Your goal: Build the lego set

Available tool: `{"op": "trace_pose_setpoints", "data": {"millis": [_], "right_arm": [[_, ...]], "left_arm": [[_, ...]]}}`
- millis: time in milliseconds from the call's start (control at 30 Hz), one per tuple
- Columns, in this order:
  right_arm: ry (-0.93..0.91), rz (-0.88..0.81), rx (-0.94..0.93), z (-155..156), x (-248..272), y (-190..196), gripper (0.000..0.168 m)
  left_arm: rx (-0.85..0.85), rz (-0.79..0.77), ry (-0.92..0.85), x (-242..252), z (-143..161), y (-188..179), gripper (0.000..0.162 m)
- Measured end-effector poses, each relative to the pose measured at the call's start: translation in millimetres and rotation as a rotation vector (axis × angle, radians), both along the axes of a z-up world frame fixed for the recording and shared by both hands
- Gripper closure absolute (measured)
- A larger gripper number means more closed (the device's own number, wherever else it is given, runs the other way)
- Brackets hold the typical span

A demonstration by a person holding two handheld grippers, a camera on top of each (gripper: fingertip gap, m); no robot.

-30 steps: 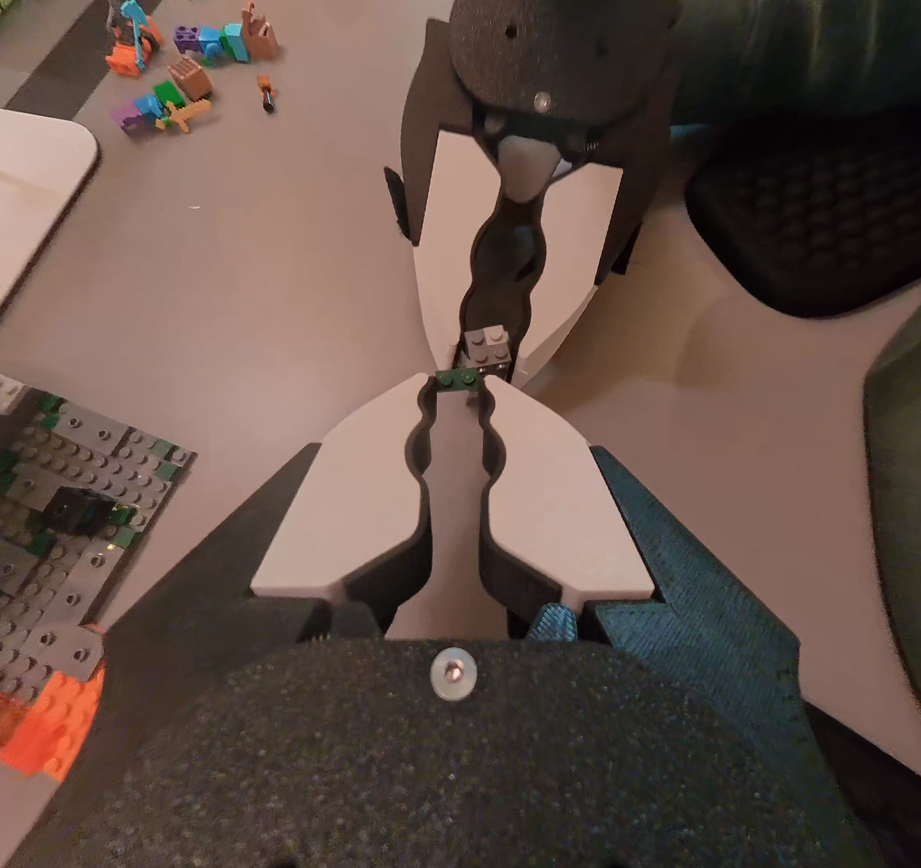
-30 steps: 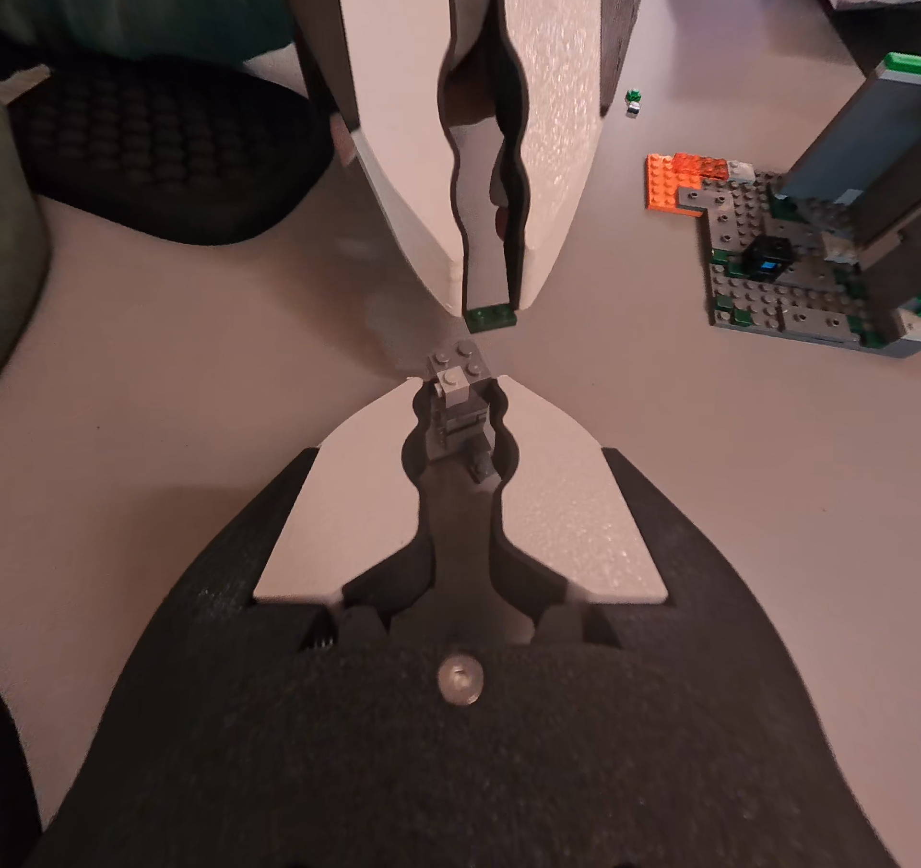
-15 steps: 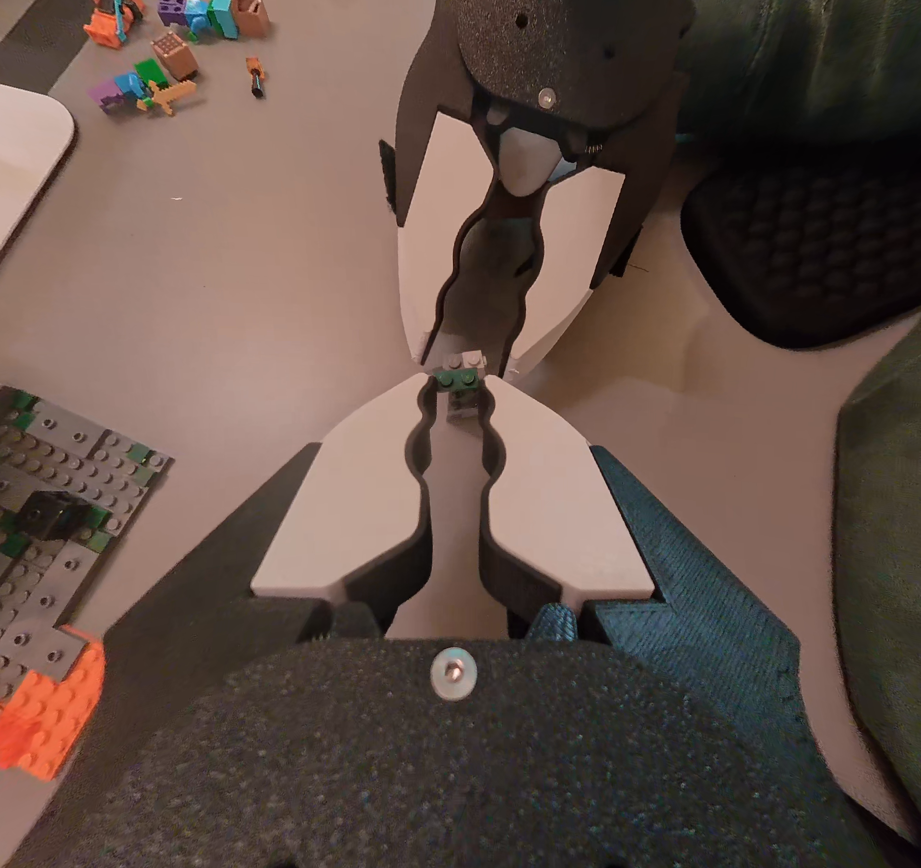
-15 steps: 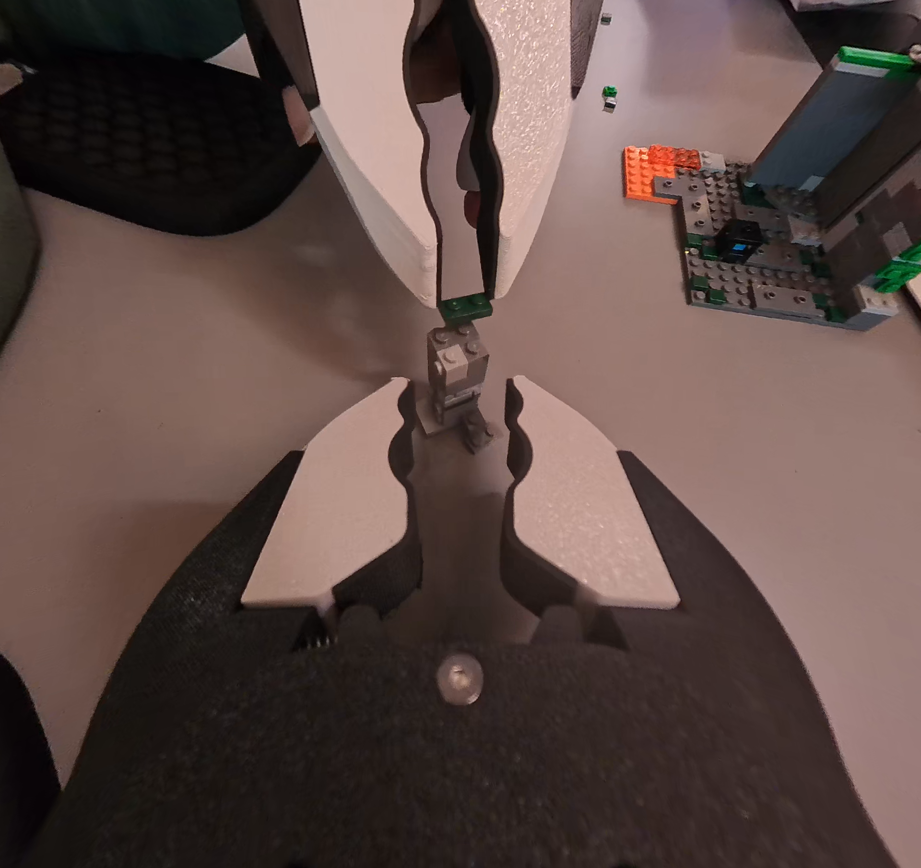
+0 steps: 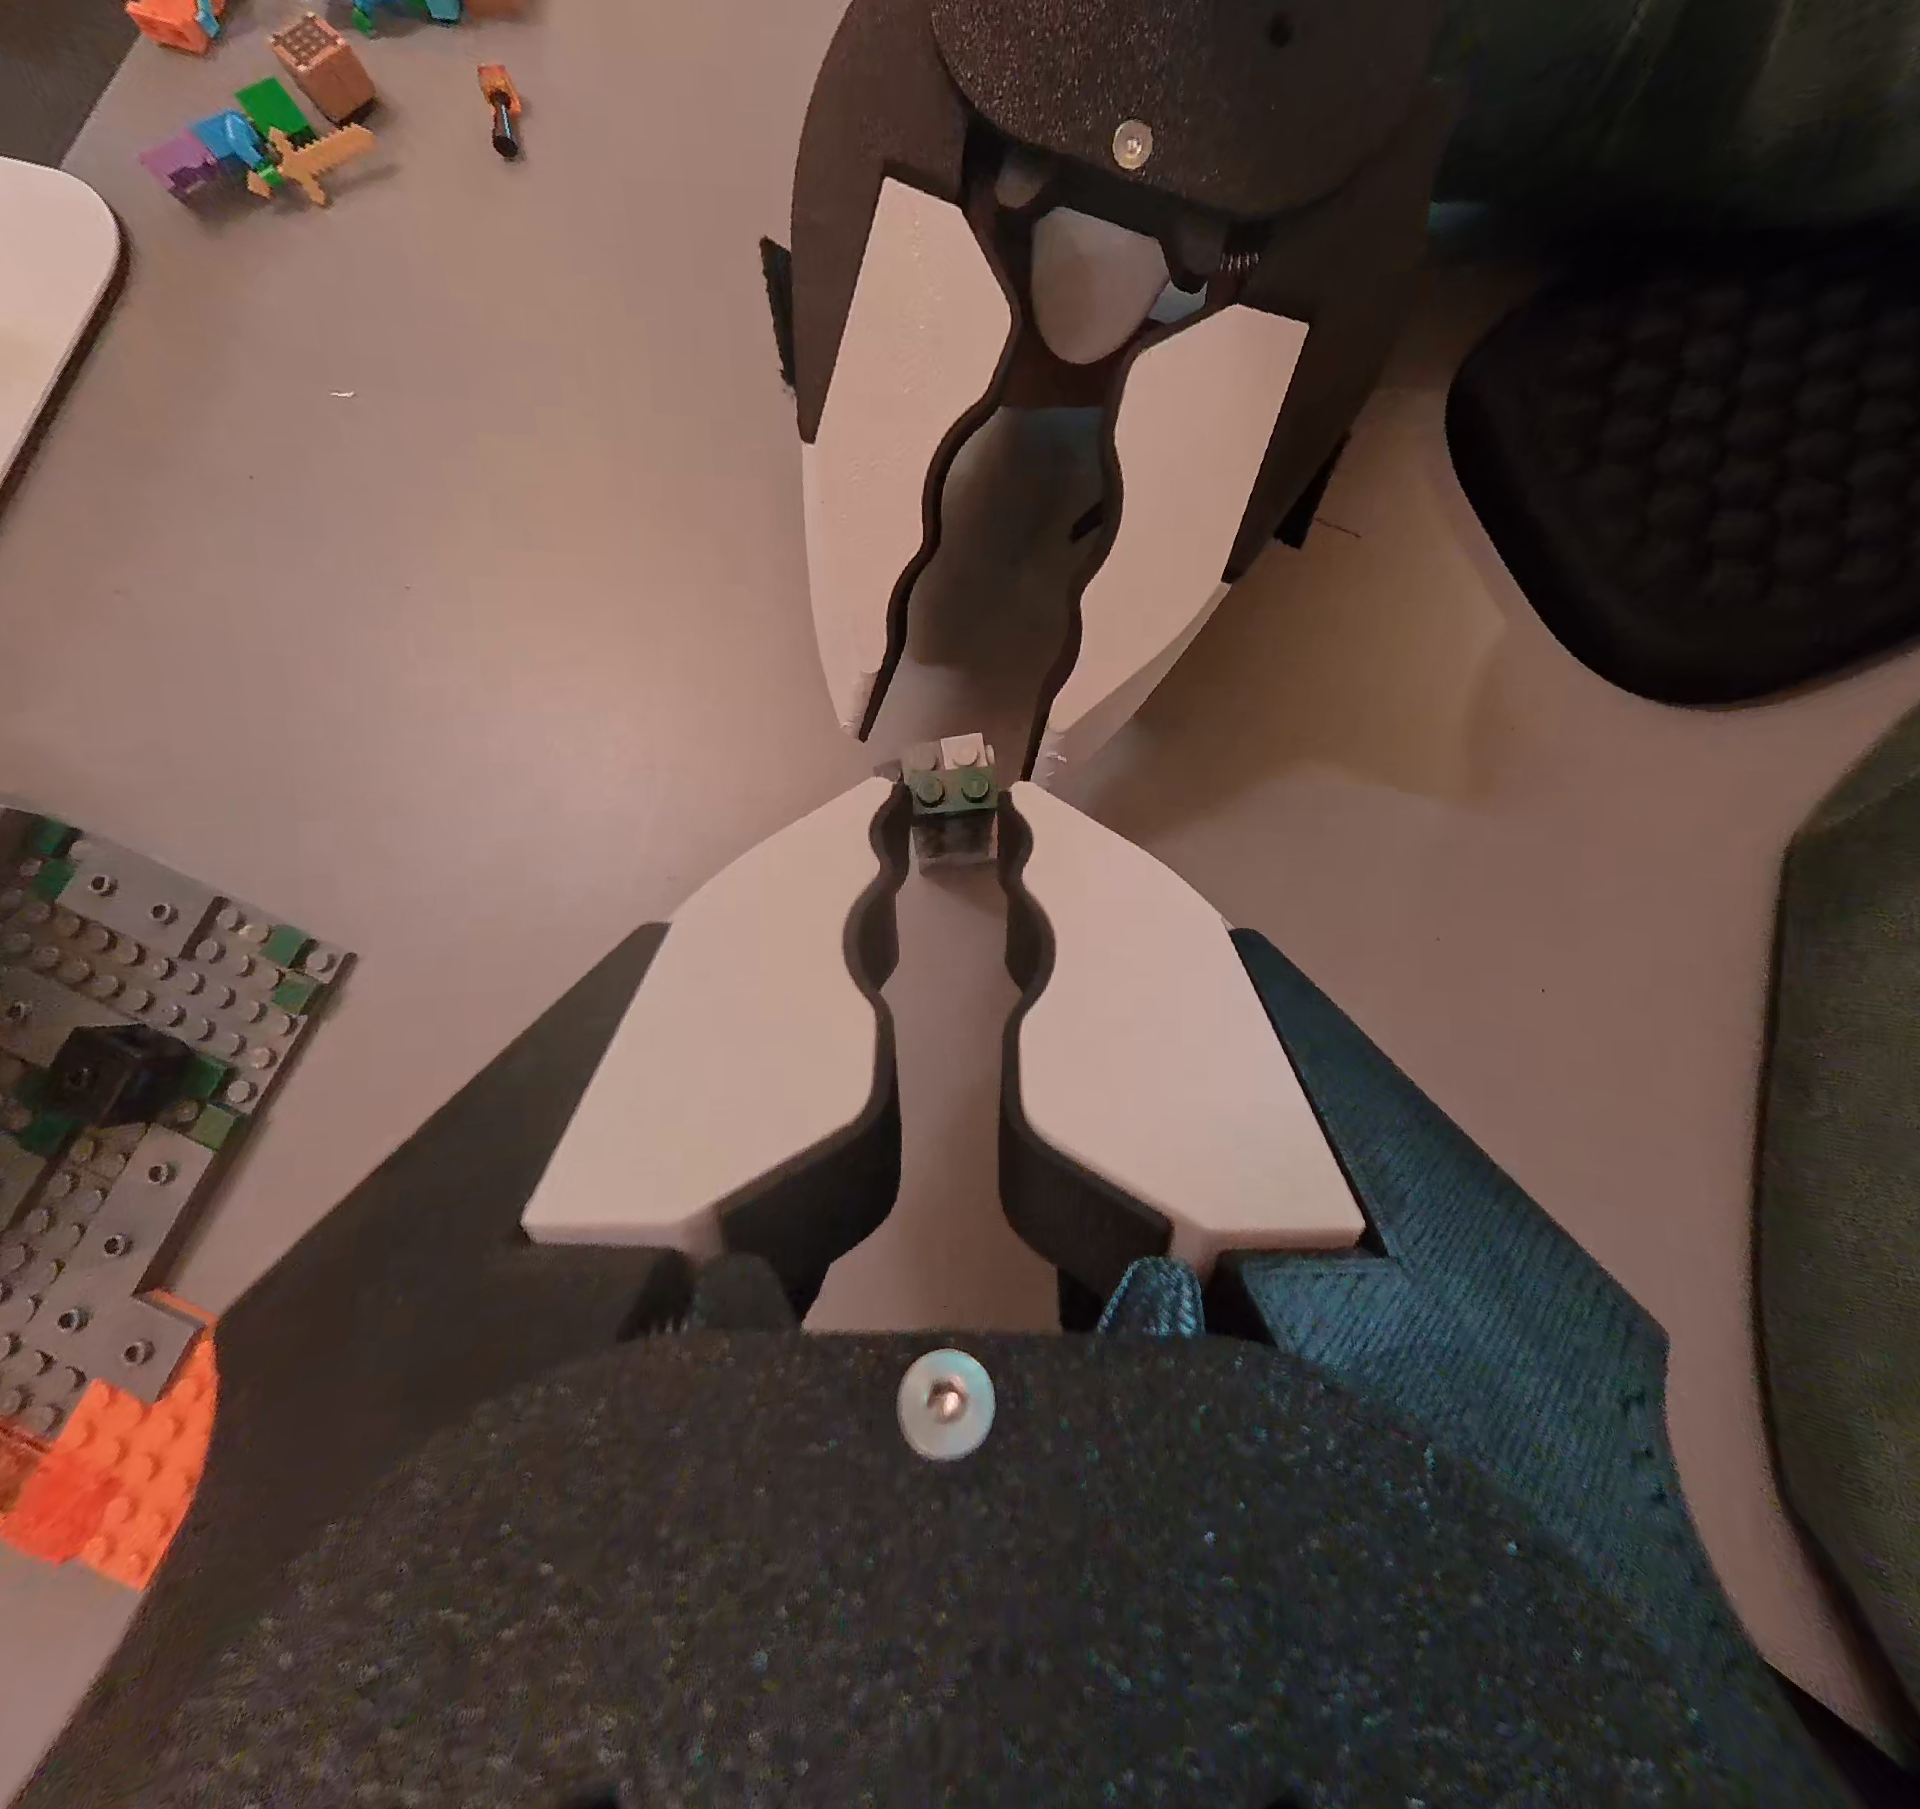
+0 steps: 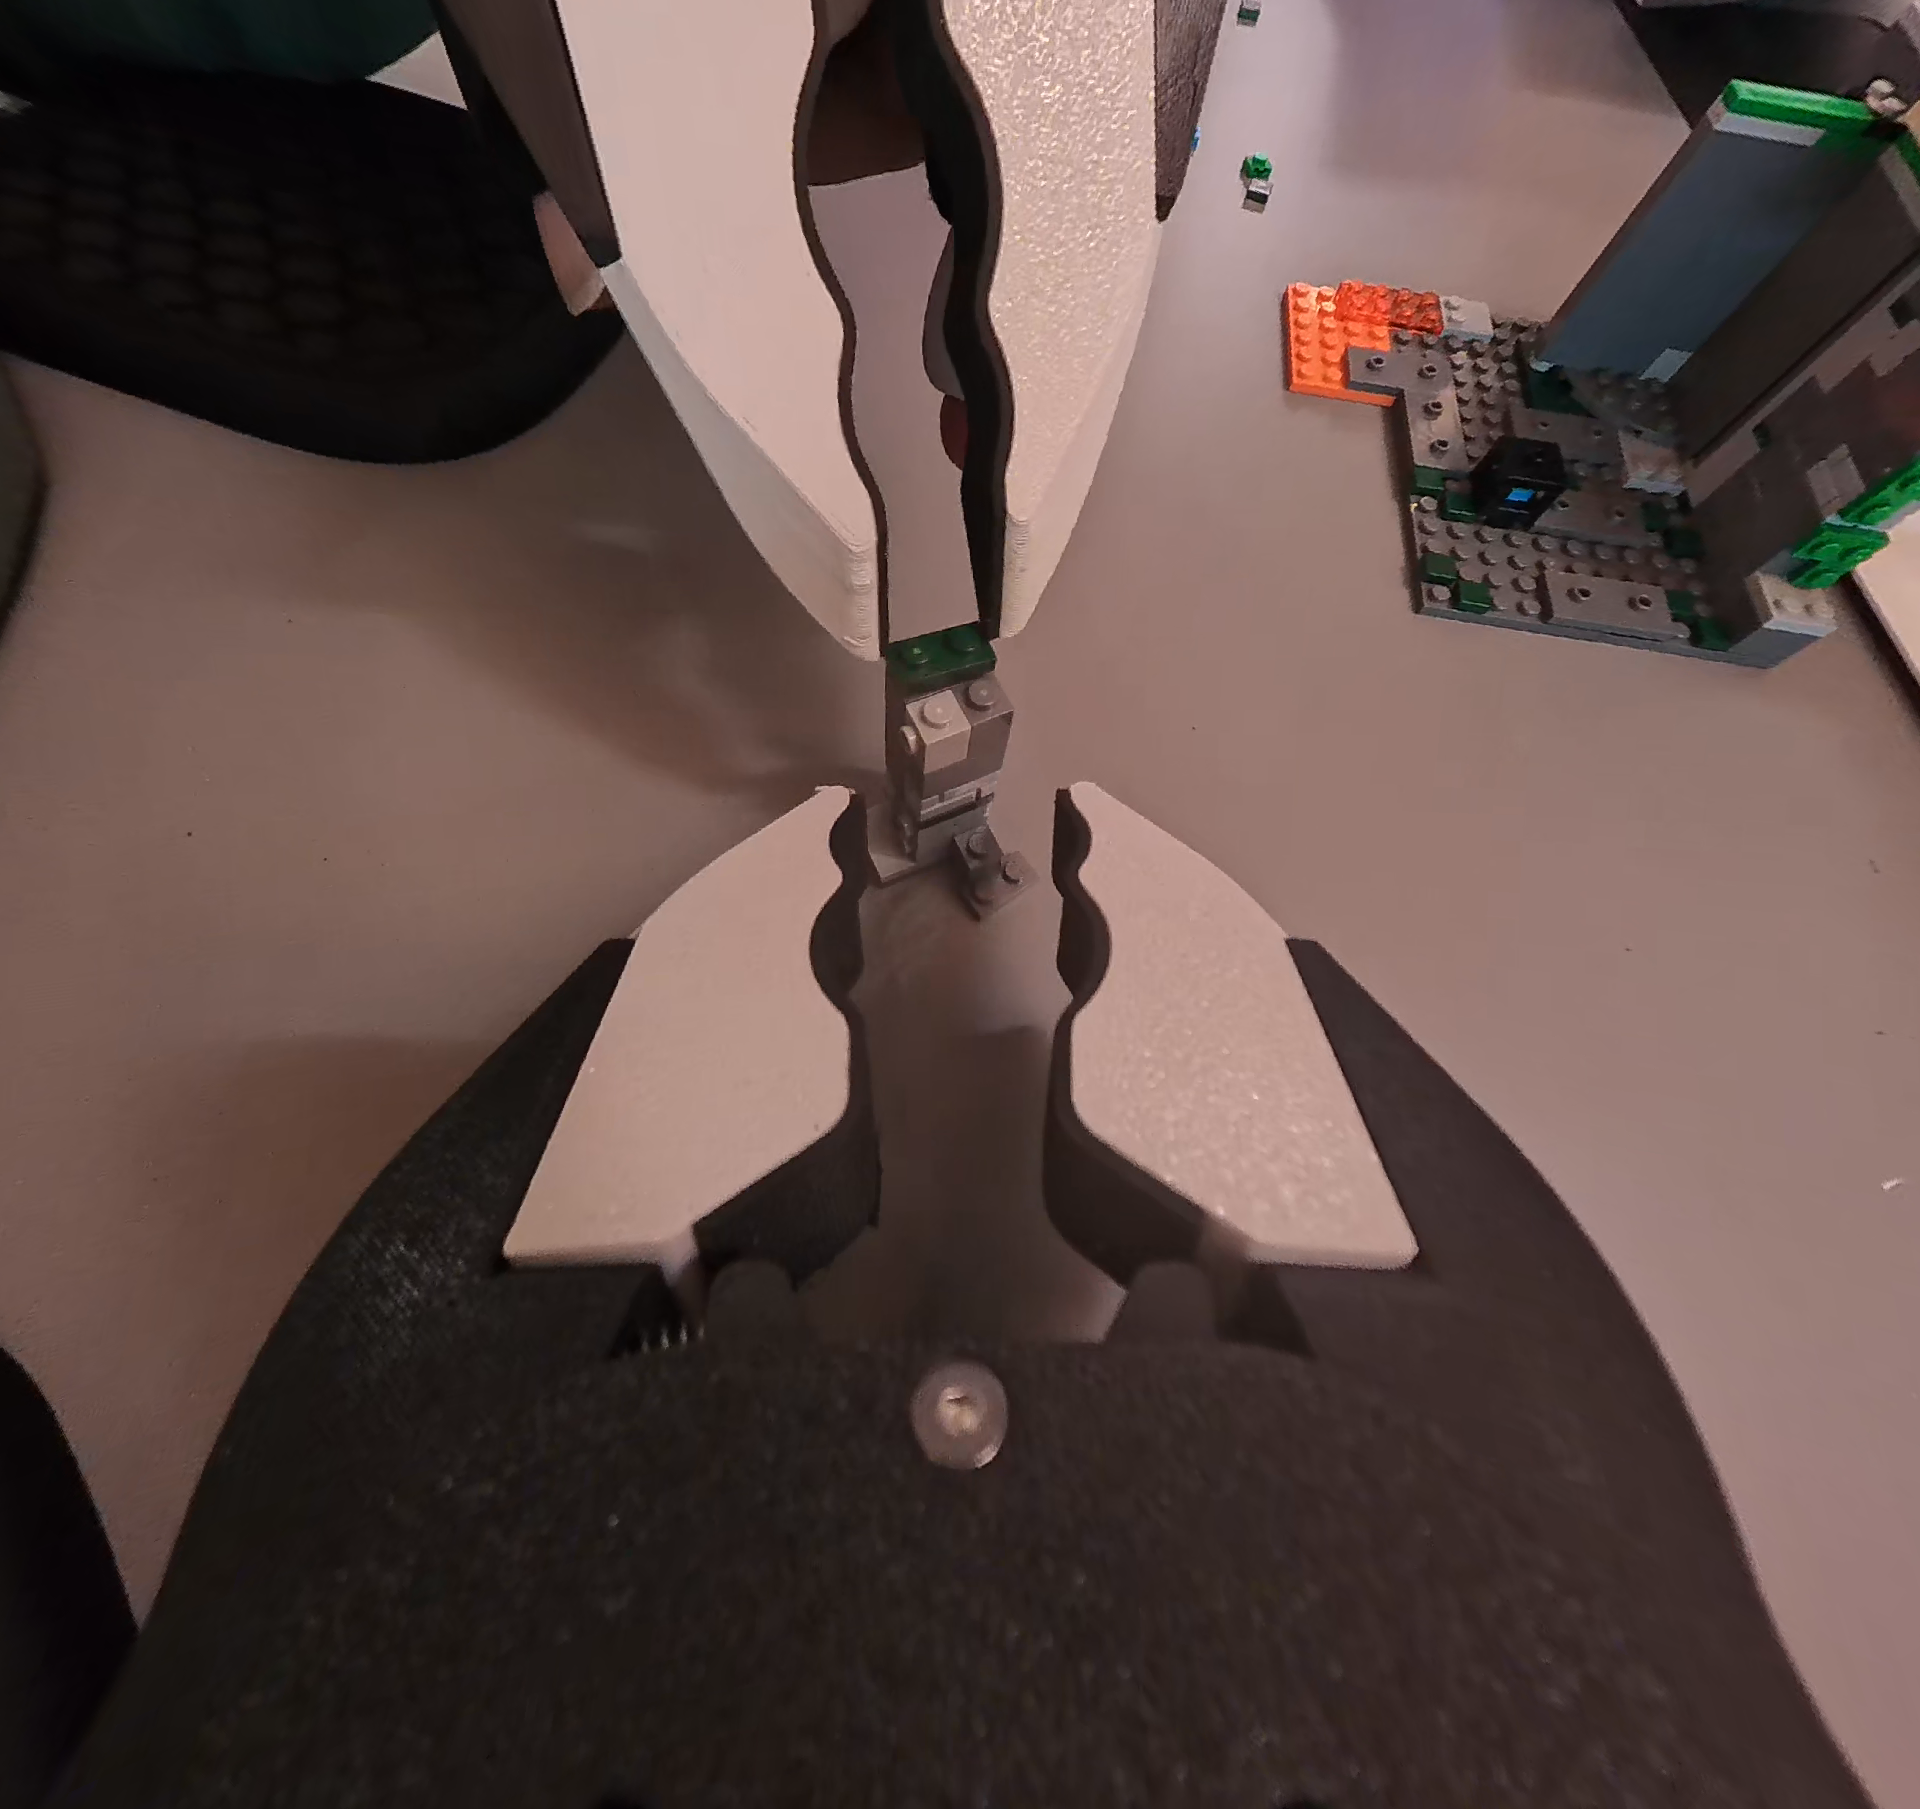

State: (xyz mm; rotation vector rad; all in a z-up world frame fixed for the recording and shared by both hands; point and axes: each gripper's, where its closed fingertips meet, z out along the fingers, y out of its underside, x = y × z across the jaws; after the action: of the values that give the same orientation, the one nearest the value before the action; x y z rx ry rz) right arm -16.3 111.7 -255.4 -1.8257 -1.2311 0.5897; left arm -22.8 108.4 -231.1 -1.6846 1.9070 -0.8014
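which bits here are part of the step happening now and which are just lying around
In use:
- green plate, in left tool
- grey column
- right tool, open

Lying about:
- baseplate build
- colourful figures
- black mat

Small plate point(image 6: 940, 655) is sitting atop the brick column point(image 6: 945, 772), which is standing on the table point(image 6: 416, 772) between the two facing grippers. The baseplate build point(image 6: 1600, 502) is lying to the column's right in the right wrist view.
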Motion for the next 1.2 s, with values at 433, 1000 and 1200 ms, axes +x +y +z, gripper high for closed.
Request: {"op": "trace_pose_setpoints", "data": {"millis": [433, 1000, 1200], "right_arm": [[0.004, 0.003, -0.009, -1, -1, -1, 0.135], [0.015, 0.012, -0.019, -3, -4, 0, 0.134], [0.023, -0.002, -0.021, -1, -1, 1, 0.134]], "left_arm": [[0.01, 0.001, -0.001, 1, -1, -1, 0.144], [0.033, -0.015, -0.047, -2, 10, 5, 0.145], [0.008, -0.024, 0.064, -35, -6, 15, 0.142]]}}
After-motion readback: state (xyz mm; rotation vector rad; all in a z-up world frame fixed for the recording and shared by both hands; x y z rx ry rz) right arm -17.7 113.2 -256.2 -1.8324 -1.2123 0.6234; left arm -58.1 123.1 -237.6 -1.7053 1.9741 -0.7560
